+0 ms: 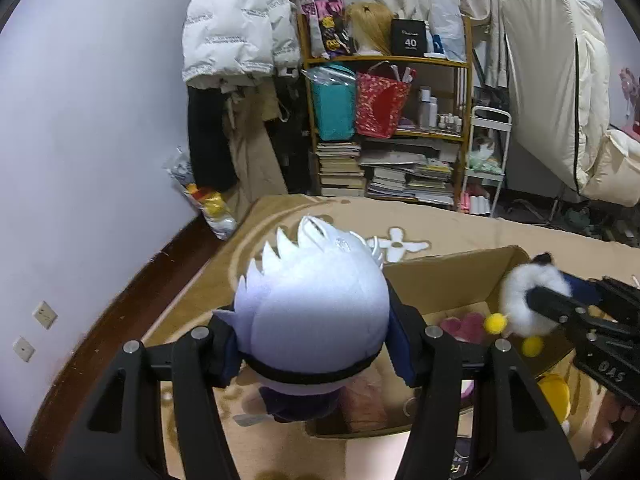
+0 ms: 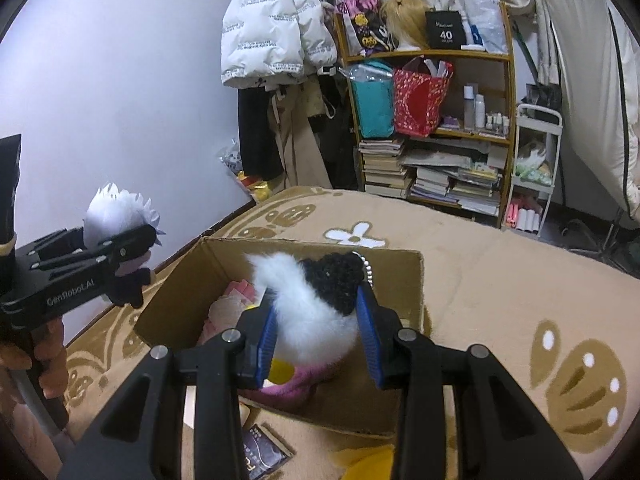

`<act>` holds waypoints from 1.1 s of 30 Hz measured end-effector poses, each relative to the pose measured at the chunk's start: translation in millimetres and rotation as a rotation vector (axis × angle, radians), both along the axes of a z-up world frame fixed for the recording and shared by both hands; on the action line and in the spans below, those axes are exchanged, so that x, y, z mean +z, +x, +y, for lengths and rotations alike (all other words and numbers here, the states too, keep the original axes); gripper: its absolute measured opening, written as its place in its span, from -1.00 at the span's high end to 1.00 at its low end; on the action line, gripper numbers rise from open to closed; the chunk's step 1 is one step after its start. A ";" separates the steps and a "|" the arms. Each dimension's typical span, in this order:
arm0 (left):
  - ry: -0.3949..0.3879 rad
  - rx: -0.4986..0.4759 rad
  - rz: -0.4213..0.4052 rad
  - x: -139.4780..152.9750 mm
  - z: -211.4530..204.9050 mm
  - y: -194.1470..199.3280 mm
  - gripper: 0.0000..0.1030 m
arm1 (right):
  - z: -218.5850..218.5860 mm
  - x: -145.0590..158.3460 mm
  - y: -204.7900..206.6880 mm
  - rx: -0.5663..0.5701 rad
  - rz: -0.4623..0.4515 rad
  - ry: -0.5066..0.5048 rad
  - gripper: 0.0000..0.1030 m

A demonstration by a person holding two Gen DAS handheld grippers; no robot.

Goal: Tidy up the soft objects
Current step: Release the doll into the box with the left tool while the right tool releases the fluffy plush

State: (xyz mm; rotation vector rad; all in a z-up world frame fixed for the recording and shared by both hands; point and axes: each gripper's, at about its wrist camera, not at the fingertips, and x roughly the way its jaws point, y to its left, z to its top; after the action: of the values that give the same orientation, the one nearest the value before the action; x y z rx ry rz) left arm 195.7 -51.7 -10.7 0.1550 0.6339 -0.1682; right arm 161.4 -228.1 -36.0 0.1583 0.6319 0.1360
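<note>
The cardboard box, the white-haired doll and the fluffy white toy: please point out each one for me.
cardboard box (image 2: 320, 252), right wrist view, on its far wall's top edge.
white-haired doll (image 1: 316, 308), left wrist view, on the back of its head.
fluffy white toy (image 2: 312, 320), right wrist view, on its white fur between the pads.

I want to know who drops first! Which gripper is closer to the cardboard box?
Right. The right gripper holds the fluffy white toy just over the open cardboard box. The left gripper, gripping the spiky-haired doll, sits off the box's left side.
</note>
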 end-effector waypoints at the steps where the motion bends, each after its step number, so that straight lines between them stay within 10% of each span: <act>1: 0.004 -0.001 0.007 -2.5 -1.5 1.5 -0.11 | 0.2 -2.6 1.8 0.000 0.007 0.001 0.24; 20: -0.066 -0.059 0.128 -31.3 -11.2 17.1 -0.18 | -3.3 -24.3 9.5 0.005 0.081 -0.013 0.19; 26: -0.042 -0.039 0.117 -27.4 -10.7 12.5 -0.61 | -2.1 -23.2 3.7 0.006 0.079 -0.023 0.17; 33: -0.026 0.009 0.047 -11.0 0.1 -0.7 -0.99 | -4.8 -7.8 -11.5 -0.029 0.039 -0.011 -0.75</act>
State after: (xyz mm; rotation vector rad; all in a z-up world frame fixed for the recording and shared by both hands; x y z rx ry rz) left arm 195.0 -51.5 -21.7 0.1235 0.6789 -0.1720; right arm 149.9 -232.9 -43.8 0.1595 0.6687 0.1012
